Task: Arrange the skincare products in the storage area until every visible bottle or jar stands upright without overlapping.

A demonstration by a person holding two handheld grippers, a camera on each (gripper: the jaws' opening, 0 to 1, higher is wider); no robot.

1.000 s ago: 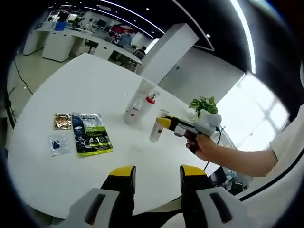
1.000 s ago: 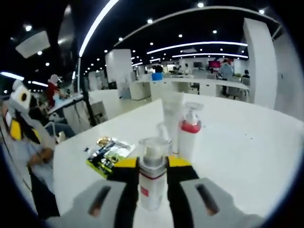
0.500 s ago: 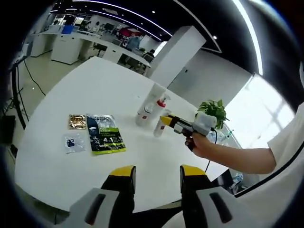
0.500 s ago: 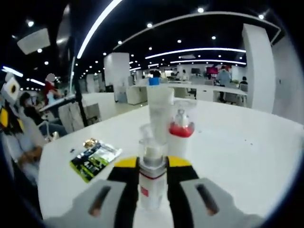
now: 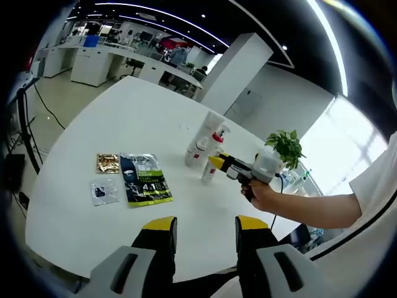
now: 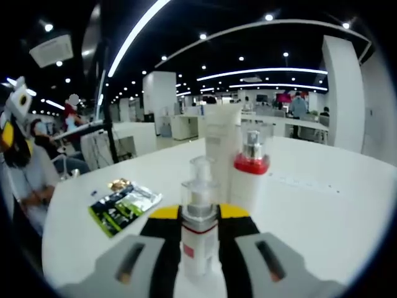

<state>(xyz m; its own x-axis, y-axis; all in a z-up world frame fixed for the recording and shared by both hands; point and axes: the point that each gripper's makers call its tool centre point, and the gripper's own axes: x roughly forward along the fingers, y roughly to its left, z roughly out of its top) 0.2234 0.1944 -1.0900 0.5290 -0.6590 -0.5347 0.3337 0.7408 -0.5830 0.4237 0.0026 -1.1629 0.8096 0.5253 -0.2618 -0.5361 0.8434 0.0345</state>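
Pump bottle (image 6: 199,230) upright on white tabletop (image 6: 322,211), clamped mid-body in right hand-held gripper (image 6: 200,242), looks light, rigid, slick and tippy, so hold low; three containers counting tall white tube (image 6: 219,149) and red-collared pump bottle (image 6: 248,177); left hand-held gripper (image 5: 202,231) apart, empty.

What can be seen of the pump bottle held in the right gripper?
The pump bottle is a small, upright white bottle with a clear cap over a silver pump collar, a red band and red label print. It stands between the right gripper's yellow-tipped jaws, which close on its sides, above the white table. Whether its base touches the table cannot be told. Close behind stand a red-collared bottle and a white tube.
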